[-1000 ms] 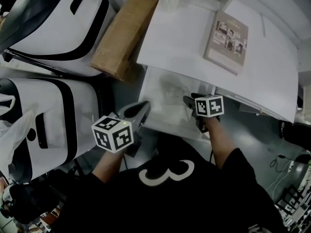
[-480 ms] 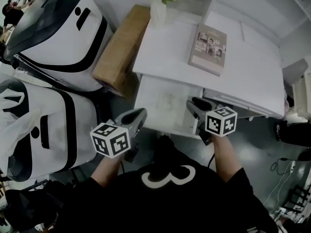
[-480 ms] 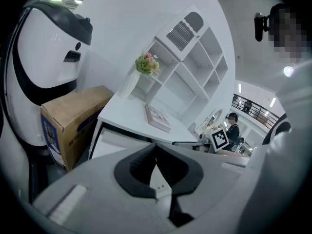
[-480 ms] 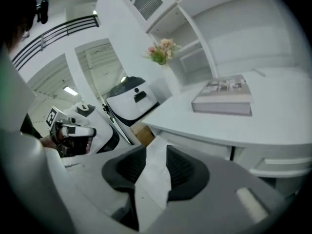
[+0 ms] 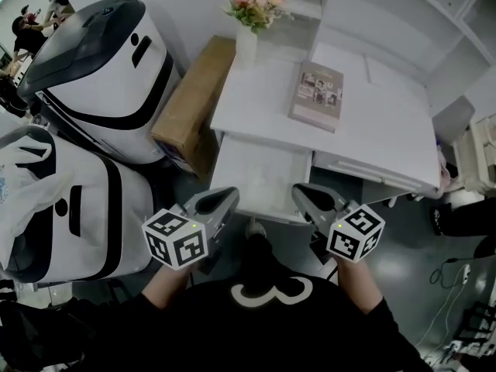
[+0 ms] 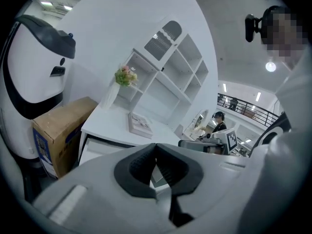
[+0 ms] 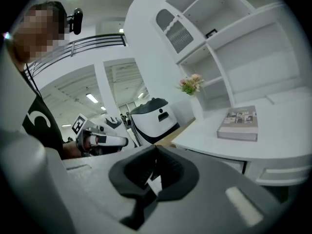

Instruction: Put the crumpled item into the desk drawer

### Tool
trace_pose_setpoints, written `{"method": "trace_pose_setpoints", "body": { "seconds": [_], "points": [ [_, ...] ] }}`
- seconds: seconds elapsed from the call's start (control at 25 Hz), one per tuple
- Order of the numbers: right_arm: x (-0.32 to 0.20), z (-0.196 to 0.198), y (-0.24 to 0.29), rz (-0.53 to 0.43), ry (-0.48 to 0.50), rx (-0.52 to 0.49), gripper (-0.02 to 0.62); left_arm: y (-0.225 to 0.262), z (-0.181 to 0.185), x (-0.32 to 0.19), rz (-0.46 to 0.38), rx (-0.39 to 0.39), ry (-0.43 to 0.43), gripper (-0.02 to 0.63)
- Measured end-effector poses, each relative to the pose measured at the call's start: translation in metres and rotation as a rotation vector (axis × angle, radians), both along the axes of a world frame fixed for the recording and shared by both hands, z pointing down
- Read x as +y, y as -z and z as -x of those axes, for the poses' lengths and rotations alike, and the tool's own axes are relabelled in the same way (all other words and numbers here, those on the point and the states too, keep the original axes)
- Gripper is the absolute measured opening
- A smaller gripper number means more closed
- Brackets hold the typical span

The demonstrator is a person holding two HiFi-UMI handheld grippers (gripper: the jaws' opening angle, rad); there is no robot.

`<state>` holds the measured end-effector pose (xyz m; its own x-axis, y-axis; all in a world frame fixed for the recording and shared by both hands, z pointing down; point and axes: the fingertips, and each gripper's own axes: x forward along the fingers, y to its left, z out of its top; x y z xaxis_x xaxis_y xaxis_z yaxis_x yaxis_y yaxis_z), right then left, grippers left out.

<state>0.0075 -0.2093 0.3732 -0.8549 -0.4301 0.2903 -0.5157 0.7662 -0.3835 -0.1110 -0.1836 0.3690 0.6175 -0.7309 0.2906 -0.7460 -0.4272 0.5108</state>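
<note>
The white desk (image 5: 372, 122) has its drawer (image 5: 221, 169) pulled out towards me. On the drawer's bottom lies a faint, pale, wrinkled shape (image 5: 267, 178), too dim to make out well. My left gripper (image 5: 229, 198) hangs just in front of the drawer's left corner, shut, with nothing in it; in the left gripper view (image 6: 155, 147) its pads meet. My right gripper (image 5: 301, 194) is near the drawer's right front corner, outside it. Its pads meet in the right gripper view (image 7: 155, 150) and hold nothing.
A book (image 5: 316, 95) and a vase of flowers (image 5: 252, 14) are on the desk top. A cardboard box (image 5: 194, 103) leans at the desk's left side. Two large white and black machines (image 5: 93, 76) and a plastic bag (image 5: 23, 177) fill the left. White shelves rise behind the desk.
My right gripper has drawn back out of the drawer towards me and its jaws have closed empty. The left gripper has hardly moved. The head view has pulled back from the desk.
</note>
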Motion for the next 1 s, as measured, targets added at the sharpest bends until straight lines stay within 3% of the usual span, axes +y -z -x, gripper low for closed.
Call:
{"method": "trace_pose_setpoints", "body": {
  "seconds": [0.48,1.0],
  "points": [
    [0.036,-0.005,0.042,-0.119,0.028,-0.019,0.002,0.039,-0.025,0.026,-0.093,-0.047,-0.052,0.009],
    [0.045,-0.003,0.039,-0.093,0.042,-0.044,0.002,0.038,-0.034,0.033,-0.094,-0.071,-0.075,0.009]
  ]
}}
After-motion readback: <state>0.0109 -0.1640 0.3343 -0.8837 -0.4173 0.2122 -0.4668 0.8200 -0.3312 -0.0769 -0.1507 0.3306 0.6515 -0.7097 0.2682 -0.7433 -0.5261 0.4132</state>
